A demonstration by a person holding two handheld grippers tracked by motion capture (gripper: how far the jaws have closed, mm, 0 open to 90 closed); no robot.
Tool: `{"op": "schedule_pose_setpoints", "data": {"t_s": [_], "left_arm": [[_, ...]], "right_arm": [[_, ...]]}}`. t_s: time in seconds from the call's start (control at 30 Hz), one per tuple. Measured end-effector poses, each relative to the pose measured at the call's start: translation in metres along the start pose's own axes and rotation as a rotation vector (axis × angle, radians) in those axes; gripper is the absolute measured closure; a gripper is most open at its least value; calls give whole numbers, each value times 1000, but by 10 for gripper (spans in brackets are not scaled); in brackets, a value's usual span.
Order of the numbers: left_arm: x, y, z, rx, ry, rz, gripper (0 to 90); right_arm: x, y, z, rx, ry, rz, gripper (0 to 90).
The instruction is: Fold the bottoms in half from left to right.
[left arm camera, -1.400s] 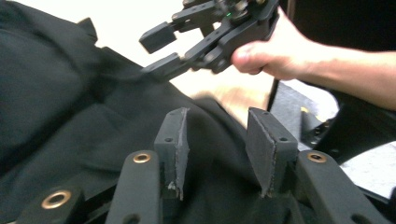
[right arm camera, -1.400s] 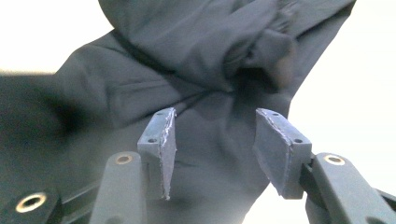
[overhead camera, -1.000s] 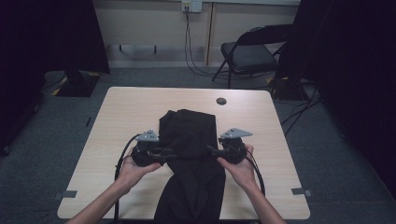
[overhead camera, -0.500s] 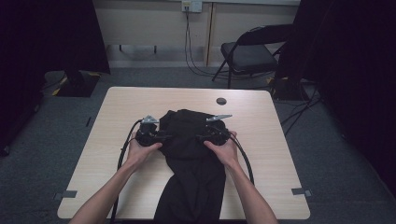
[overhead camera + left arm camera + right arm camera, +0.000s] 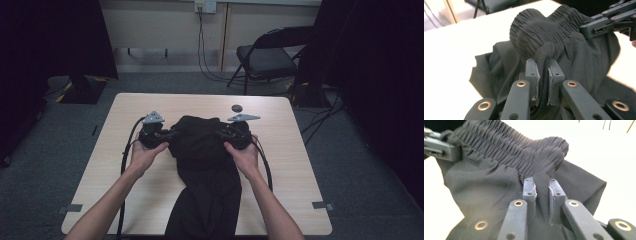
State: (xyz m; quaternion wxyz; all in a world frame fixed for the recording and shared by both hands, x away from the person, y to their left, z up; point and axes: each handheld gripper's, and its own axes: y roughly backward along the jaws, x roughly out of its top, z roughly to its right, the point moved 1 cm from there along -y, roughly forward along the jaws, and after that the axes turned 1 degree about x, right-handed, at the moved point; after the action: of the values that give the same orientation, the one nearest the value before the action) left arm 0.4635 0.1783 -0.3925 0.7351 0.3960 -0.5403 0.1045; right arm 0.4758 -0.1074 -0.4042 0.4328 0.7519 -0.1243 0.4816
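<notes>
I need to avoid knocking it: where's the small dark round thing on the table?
In the high view, the small dark disc lies on the table near its far edge, just beyond the right claw and the black trousers.

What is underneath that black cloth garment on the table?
Around the black cloth garment lies the light wooden table, evidently carrying it. Whatever else may lie beneath is covered; its lower end hangs over the near edge.

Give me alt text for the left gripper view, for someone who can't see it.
The left gripper is clamped on a fold of a black garment just below its gathered elastic waistband, which bunches up over a pale table. At upper right, the right gripper holds the other side of the waistband.
</notes>
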Motion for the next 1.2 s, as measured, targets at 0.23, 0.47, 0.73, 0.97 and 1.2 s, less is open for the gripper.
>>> {"op": "schedule_pose_setpoints", "data": {"t_s": [0.23,0.47,0.73,0.97,1.2], "left_arm": [[50,53,42,-50,-82,145,823],[48,92,88,-149,-90,206,823],[-40,88,119,-292,-16,-65,824],[-125,37,135,-344,-4,-401,826],[-115,6,123,-204,-62,-385,827]], "right_arm": [[38,59,-16,46,23,136,822],[51,122,-39,102,86,228,826],[-18,142,-68,188,84,56,825],[-132,102,-77,154,21,-272,825],[-146,63,-43,79,9,-334,831]]}}
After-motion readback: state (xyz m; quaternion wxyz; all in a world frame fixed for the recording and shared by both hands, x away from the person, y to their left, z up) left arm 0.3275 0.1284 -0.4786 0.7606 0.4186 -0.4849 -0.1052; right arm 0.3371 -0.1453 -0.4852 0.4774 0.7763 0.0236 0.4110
